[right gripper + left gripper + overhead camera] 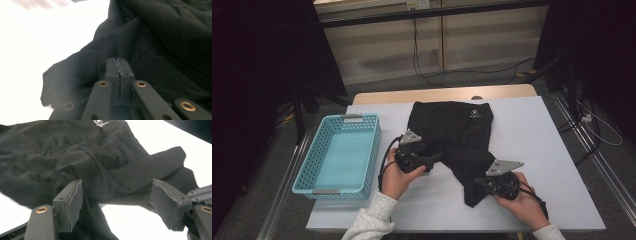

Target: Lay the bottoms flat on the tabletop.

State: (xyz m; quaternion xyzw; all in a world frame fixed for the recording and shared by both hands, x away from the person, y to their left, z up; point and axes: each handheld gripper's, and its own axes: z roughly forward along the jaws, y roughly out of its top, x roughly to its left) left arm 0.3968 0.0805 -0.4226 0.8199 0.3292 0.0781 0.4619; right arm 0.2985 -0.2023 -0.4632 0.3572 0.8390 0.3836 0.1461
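A black garment (457, 130) with a small white logo lies spread on the white table (542, 150), one leg trailing toward the front edge. My left gripper (438, 159) sits at the garment's left side with its jaws open; in the left gripper view the fabric (87, 157) lies ahead of and under the open left gripper (116, 192), and neither pad presses on it. My right gripper (478, 183) is at the lower leg end. In the right gripper view the right gripper (117, 61) has its pads pressed together with the fabric (162, 37) bunched at their tips.
A light blue perforated basket (307, 165) stands on the table's left side with nothing in it. The table's right edge and front edge are near the right hand. Cables run over the floor behind the table.
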